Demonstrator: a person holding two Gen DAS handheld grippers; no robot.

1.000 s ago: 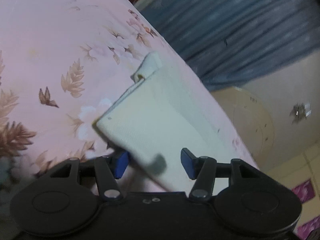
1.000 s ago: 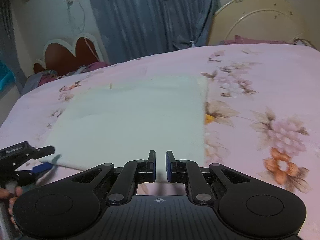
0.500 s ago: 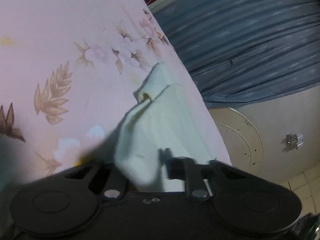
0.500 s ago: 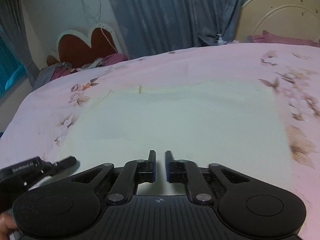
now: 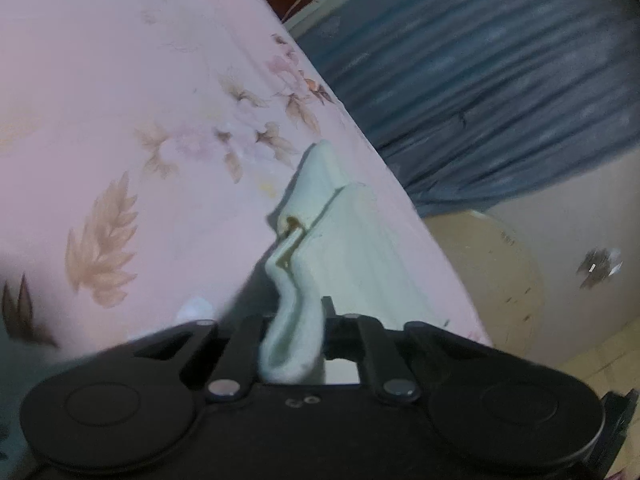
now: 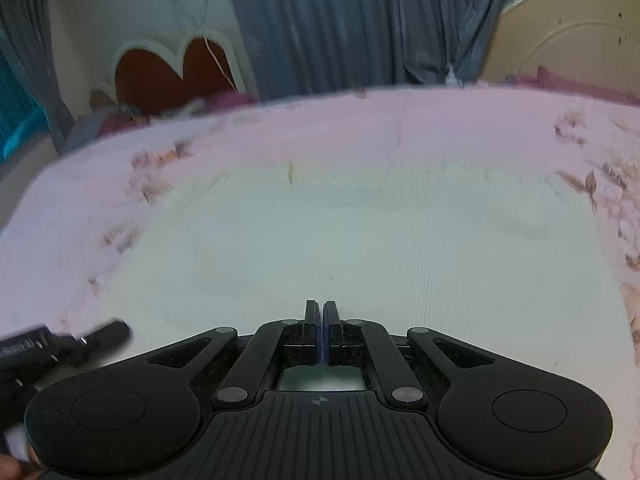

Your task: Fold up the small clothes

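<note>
A pale mint-white cloth (image 6: pixel 360 240) lies flat on the pink floral bedsheet (image 6: pixel 80 208). In the left wrist view my left gripper (image 5: pixel 298 320) is shut on a bunched corner of the cloth (image 5: pixel 296 332), which rises in a fold from the bedsheet (image 5: pixel 120 120). My right gripper (image 6: pixel 321 320) has its fingers pressed together at the near edge of the cloth; whether cloth sits between them is hidden. The left gripper's tip (image 6: pixel 108 334) shows at the lower left of the right wrist view.
Blue-grey curtains (image 6: pixel 360 20) hang behind the bed. A heart-shaped red headboard (image 6: pixel 172 68) stands at the back left. A round cream panel (image 6: pixel 572 40) leans at the back right, also seen in the left wrist view (image 5: pixel 500 280).
My left gripper went from open around the cloth's corner to shut on it, bunching the fabric. My right gripper's fingers closed fully and moved left along the cloth's near edge.
</note>
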